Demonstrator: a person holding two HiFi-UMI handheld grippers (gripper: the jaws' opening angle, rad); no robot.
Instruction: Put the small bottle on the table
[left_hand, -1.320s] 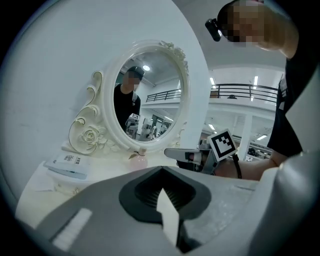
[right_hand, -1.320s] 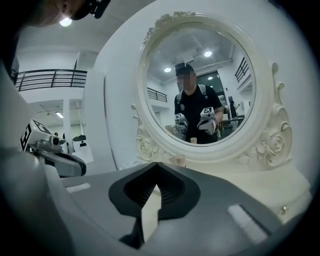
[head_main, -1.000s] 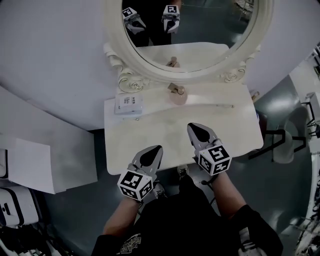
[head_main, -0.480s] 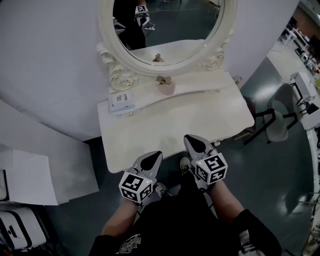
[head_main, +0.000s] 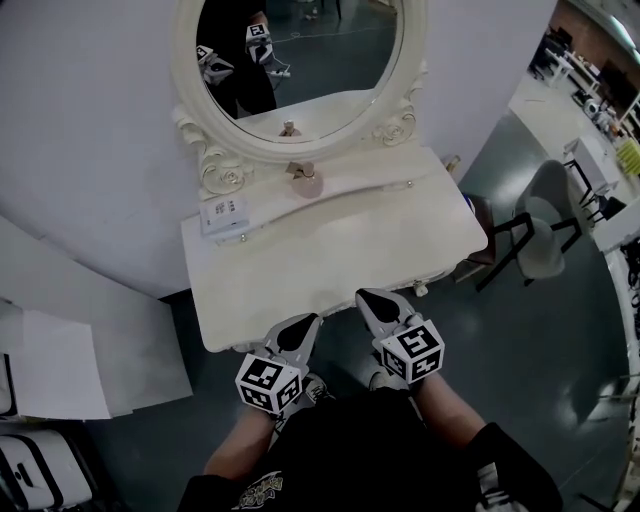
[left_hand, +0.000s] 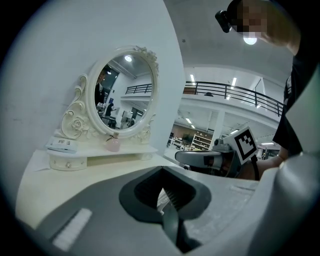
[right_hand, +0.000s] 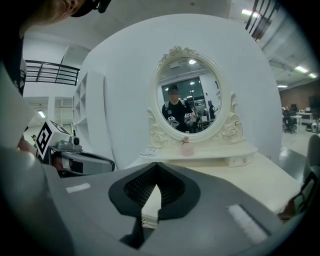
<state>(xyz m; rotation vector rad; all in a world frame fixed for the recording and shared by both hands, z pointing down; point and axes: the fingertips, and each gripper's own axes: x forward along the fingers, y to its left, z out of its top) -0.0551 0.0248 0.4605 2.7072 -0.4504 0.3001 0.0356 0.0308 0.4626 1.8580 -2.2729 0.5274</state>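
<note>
A small pink bottle stands upright on the raised shelf of the cream dressing table, right under the oval mirror. Both gripper views show that bottle far ahead. My left gripper hangs at the table's front edge, shut with nothing in it. The right gripper is beside it, also shut and empty, its tip just over the edge. Each gripper view shows its own jaws closed and the other gripper off to the side.
A white box lies on the shelf left of the bottle. A chair stands on the floor to the table's right. White boards lean at the left. My legs and feet are just below the table's front edge.
Both grippers have drawn back from over the tabletop to its front edge. The table and mirror now sit farther away and further left in the head view.
</note>
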